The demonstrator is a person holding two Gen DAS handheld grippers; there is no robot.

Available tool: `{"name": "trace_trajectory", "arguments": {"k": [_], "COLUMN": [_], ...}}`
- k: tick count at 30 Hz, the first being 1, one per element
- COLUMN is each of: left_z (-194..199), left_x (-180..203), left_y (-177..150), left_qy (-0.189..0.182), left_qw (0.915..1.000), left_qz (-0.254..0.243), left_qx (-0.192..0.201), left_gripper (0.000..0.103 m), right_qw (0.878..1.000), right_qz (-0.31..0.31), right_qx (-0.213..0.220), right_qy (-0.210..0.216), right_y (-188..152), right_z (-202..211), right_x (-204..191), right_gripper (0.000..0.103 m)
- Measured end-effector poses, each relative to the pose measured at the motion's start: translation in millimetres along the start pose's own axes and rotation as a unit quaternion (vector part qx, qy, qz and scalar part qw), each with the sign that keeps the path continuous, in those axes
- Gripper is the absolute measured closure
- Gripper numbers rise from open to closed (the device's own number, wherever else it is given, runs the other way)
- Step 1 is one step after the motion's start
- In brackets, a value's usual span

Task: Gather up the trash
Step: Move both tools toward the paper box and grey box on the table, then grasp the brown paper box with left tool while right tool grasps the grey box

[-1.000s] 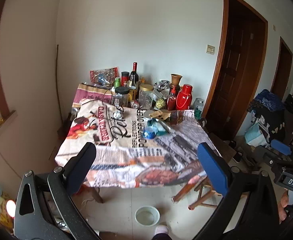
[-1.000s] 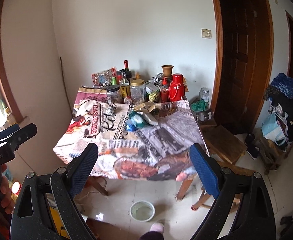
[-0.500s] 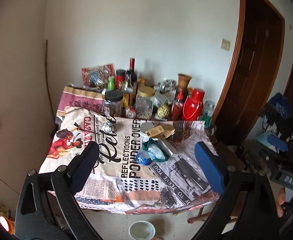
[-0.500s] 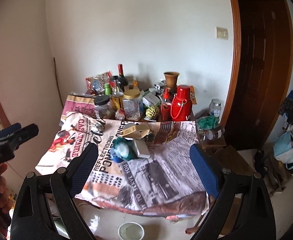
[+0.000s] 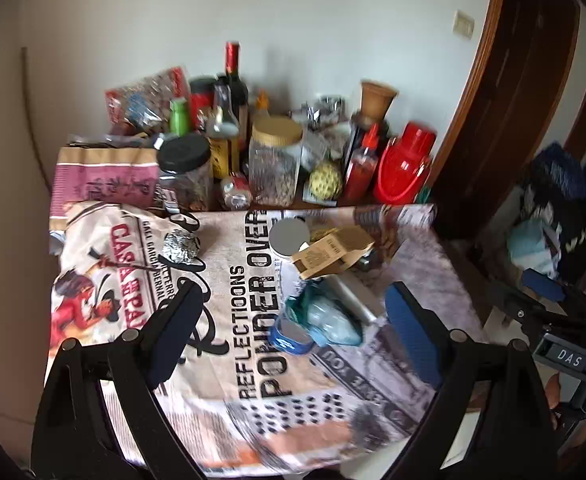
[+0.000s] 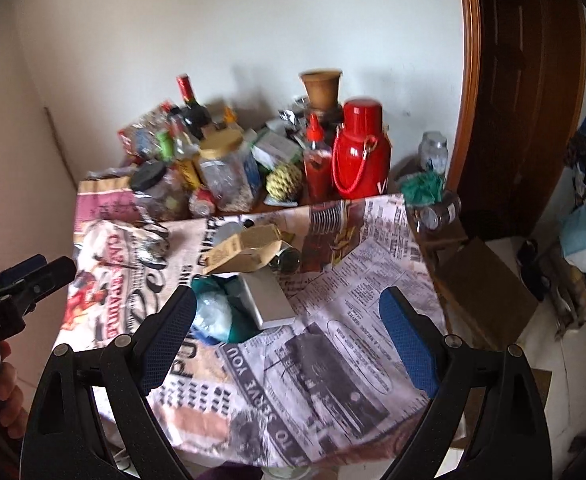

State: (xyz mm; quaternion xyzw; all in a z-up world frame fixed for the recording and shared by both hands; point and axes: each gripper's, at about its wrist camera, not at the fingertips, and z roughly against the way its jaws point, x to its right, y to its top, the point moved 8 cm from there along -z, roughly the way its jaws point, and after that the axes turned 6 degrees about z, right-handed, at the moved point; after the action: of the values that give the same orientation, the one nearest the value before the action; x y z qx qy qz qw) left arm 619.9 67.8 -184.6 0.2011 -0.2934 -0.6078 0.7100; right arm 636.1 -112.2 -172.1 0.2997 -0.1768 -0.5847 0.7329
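Note:
Trash lies on a table under a newspaper-print cloth (image 5: 253, 360): a foil ball (image 5: 179, 247), a brown cardboard box (image 5: 333, 250), a crumpled teal plastic bag (image 5: 327, 318) and a silver box (image 6: 269, 300). My left gripper (image 5: 291, 292) is open above the near part of the cloth, just short of the teal bag, with nothing between its fingers. My right gripper (image 6: 287, 296) is open too, over the near right part of the cloth (image 6: 333, 340), with the silver box beyond its tips. In the right wrist view the left gripper (image 6: 33, 268) shows at the far left.
Jars, bottles, a red thermos (image 5: 405, 168) and a clay pot (image 5: 377, 98) crowd the back of the table against the wall. A dark wooden door (image 6: 525, 80) stands to the right. A low wooden stool (image 6: 445, 232) with jars and piled clothes (image 5: 553, 216) sit beside it.
Both grippers have come in toward the table and tipped downward. The table now fills both views, and the white bowl on the floor has dropped out of sight.

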Motion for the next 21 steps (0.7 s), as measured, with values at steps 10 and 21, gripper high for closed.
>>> {"name": "trace_trajectory", "arguments": {"k": [10,21], "left_z": [-120,-205], "left_x": [12,44], "left_y": [5,0], "left_qy": [-0.063,-0.110], "left_qw": [0.9879,0.9598], "left_qz": [-0.091,-0.206], "left_qx": [-0.108,-0.155], "left_gripper": [0.010,0.016], "right_qw": [0.996,0.986], "right_qz": [-0.032,-0.066], "right_qx": [-0.084,-0.142], "right_qy": [0.025,0.060], "right_y": [-16,-50], "right_z": [-109,-161], "right_x": [-3,6], "right_gripper": [0.012,0.012]}}
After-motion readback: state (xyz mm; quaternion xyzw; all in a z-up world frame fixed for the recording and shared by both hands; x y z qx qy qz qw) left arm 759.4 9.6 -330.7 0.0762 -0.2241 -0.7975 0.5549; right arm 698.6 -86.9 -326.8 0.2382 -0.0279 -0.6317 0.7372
